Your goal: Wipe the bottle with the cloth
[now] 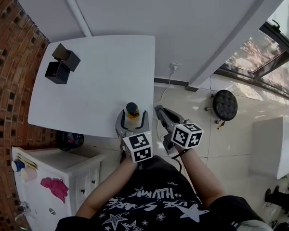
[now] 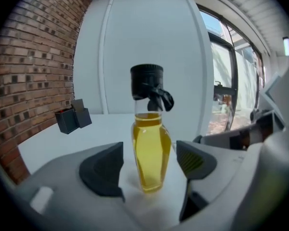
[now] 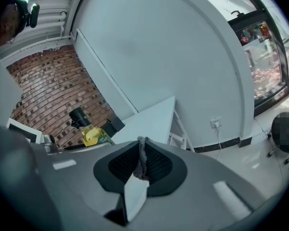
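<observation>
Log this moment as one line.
left gripper: open, straddling bottle | right gripper: shut on cloth, off table | wiping: not begun

Head view: clear glass bottle of yellow oil with black cap shows only cap and shoulder. Its lower body is out of sight between the left gripper jaws. Grey cloth: only a thin pinched edge shows in the closed right gripper, rest hidden. Right gripper view: bottle base hidden behind grey gripper housing. Two black boxes, far left on the white table: too small to identify.
</observation>
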Tool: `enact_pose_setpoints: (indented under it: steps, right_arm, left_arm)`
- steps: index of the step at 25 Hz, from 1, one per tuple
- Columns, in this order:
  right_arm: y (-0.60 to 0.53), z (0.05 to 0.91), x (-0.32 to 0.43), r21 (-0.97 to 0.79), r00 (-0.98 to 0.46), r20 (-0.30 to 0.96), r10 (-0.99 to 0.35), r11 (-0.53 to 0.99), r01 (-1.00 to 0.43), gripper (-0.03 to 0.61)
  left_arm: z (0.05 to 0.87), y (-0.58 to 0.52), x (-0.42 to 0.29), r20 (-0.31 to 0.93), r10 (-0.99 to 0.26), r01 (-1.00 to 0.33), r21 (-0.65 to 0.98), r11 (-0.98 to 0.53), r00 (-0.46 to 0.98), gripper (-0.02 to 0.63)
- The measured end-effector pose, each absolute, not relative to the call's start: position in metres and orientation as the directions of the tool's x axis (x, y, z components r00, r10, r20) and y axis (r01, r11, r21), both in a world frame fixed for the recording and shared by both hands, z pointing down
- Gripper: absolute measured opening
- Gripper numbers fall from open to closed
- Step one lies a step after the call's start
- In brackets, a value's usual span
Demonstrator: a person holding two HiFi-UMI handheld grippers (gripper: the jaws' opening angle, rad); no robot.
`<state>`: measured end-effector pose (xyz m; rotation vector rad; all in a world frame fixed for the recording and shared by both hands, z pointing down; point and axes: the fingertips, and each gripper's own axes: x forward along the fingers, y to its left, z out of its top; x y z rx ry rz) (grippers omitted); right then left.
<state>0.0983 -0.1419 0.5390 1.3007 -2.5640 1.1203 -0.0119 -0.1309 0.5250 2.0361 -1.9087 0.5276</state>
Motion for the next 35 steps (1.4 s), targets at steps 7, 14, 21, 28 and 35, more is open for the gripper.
enact_pose_setpoints:
  steps: [7, 14, 21, 28, 35]
  right_arm:
    - [-0.141, 0.536, 0.098, -0.582, -0.671, 0.337, -0.661, 0.414, -0.7, 0.037]
    - [-0.142, 0.534, 0.096, -0.575, -0.676, 0.332, -0.658, 0.427, -0.698, 0.037]
    - [-0.141, 0.525, 0.089, -0.565, -0.677, 0.324, -0.661, 0.439, -0.699, 0.037]
    - [-0.139, 0.506, 0.071, -0.558, -0.713, 0.284, -0.641, 0.495, -0.667, 0.037]
    - [-0.131, 0.5, 0.05, -0.577, -0.746, 0.285, -0.602, 0.514, -0.635, 0.037]
  left_arm:
    - [0.526, -0.138, -0.018, 0.457, -0.889, -0.998, -0.063, -0.007, -0.023, 0.303]
    - [0.522, -0.137, -0.019, 0.429, -0.903, -0.996, -0.087, -0.026, -0.014, 0.235]
    - [0.521, -0.133, -0.016, 0.404, -0.908, -0.979, -0.112, -0.169, 0.11, 0.23]
    - [0.52, -0.122, -0.011, 0.377, -0.853, -0.903, -0.089, -0.421, 0.361, 0.227]
    - [0.521, -0.115, -0.005, 0.366, -0.748, -0.788, -0.061, -0.613, 0.554, 0.222]
